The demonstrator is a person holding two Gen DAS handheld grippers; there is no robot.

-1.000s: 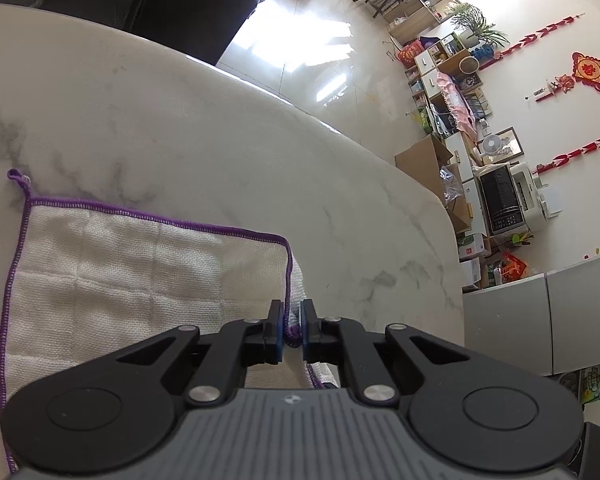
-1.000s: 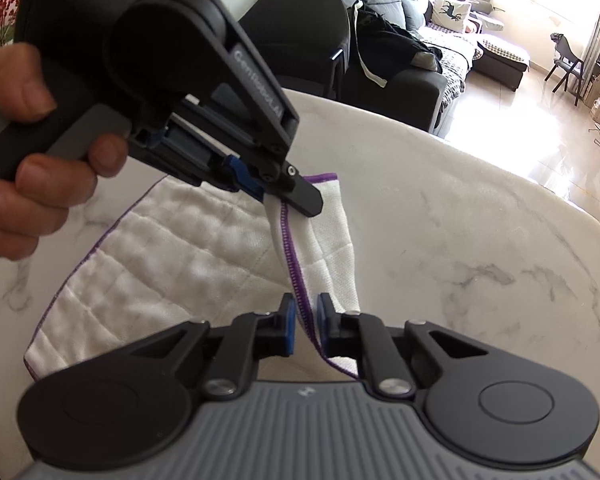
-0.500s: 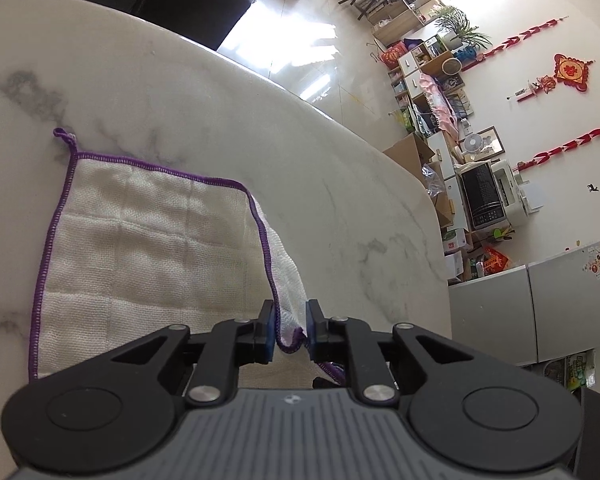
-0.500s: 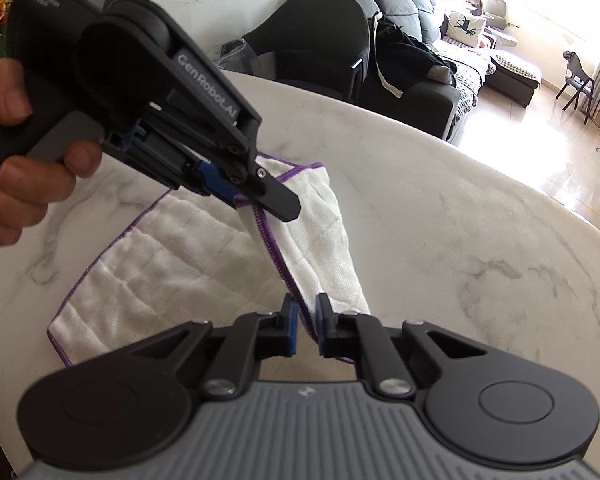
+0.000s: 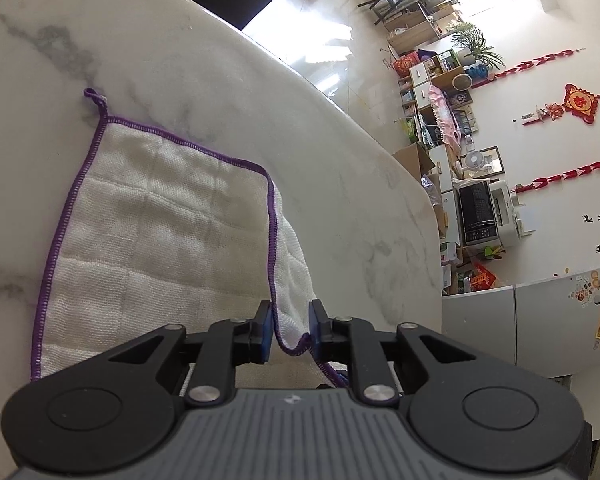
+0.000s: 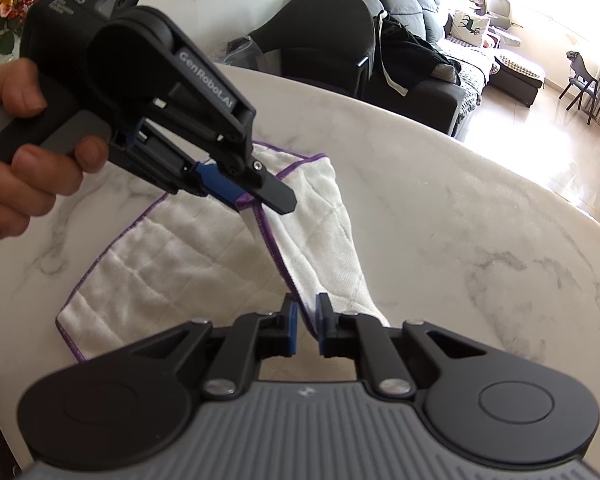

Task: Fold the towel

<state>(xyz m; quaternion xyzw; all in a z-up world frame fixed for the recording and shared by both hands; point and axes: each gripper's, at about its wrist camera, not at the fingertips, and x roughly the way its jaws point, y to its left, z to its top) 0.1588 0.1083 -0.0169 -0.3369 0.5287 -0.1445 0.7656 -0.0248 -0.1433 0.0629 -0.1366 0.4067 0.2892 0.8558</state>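
A white towel (image 5: 152,240) with a purple hem lies partly folded on the marble table (image 5: 340,184). In the left wrist view my left gripper (image 5: 290,330) has its jaws a little apart, and a hem corner hangs slack between the pads. In the right wrist view the left gripper (image 6: 256,200), held by a hand (image 6: 24,160), still touches the raised towel edge. My right gripper (image 6: 306,326) is shut on the towel (image 6: 172,256) at its near hem corner. The hem runs in a straight line between the two grippers, above the table.
The round marble table (image 6: 480,220) curves away to an edge on the right. Beyond it stand a dark sofa (image 6: 412,60), a bright tiled floor and cluttered shelves (image 5: 432,92). Flowers (image 6: 4,8) stand at the far left.
The left gripper's jaws have spread step by step, and the hem between them has gone slack. Both grippers moved further across the towel. The right gripper kept its hold.
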